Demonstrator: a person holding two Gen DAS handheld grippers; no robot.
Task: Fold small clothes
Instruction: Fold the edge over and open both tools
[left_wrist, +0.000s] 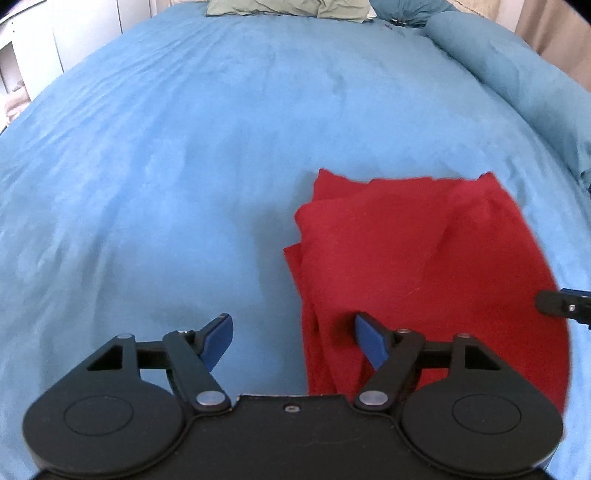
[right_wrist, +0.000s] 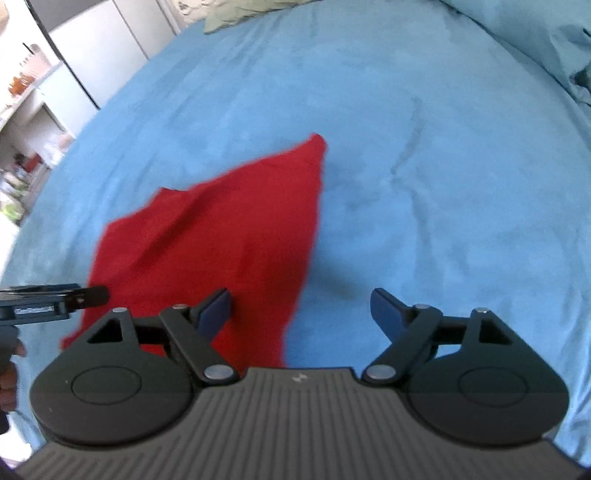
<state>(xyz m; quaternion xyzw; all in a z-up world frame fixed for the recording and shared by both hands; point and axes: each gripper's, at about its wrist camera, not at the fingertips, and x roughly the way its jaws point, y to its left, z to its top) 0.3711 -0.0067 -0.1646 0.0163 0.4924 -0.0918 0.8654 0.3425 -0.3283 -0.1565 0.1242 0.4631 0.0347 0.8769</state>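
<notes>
Two grippers hang with jaws apart over one red garment (left_wrist: 413, 258) lying folded on the blue bed (left_wrist: 184, 166), toward its near edge. My left gripper (left_wrist: 293, 341) straddles the cloth's left edge; my right gripper (right_wrist: 299, 314) straddles the right edge (neither holds anything). I judge a fold just laid; next comes regripping for another fold.

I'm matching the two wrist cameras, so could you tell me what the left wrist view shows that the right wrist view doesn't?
Only the left view: the open left gripper and the cloth's layered left edge. Only the right view: the open right gripper, shelves and a hand. Both: the red cloth lying on the blue bed, held by neither gripper, and a green pillow.
</notes>
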